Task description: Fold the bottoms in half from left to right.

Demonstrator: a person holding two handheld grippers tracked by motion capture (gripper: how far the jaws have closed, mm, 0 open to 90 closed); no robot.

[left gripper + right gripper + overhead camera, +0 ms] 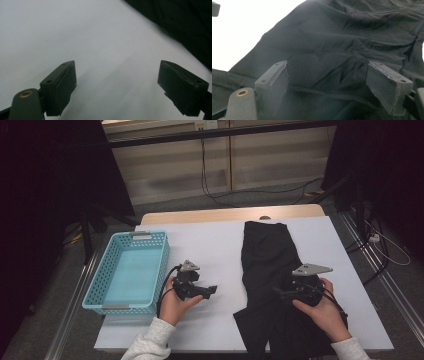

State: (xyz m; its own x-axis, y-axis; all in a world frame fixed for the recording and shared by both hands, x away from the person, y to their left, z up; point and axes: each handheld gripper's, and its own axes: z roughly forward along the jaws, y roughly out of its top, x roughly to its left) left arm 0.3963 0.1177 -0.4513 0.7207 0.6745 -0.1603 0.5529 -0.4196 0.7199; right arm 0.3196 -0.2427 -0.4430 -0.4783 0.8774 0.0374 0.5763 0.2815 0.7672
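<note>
1. Trousers [267, 270]: flat on the sheet [210, 245], long axis 12 to 6 o'clock, right of centre.
2. Right gripper [280, 292]: jaws spread, empty, over the cloth; nearer hand.
3. Left gripper [212, 290]: jaws spread, empty, over bare sheet; trousers lie at its 3 o'clock.
4. Basket [107, 300]: at 9 o'clock.

High view overlooks the table [210, 240]; both claw views sit close above it.
</note>
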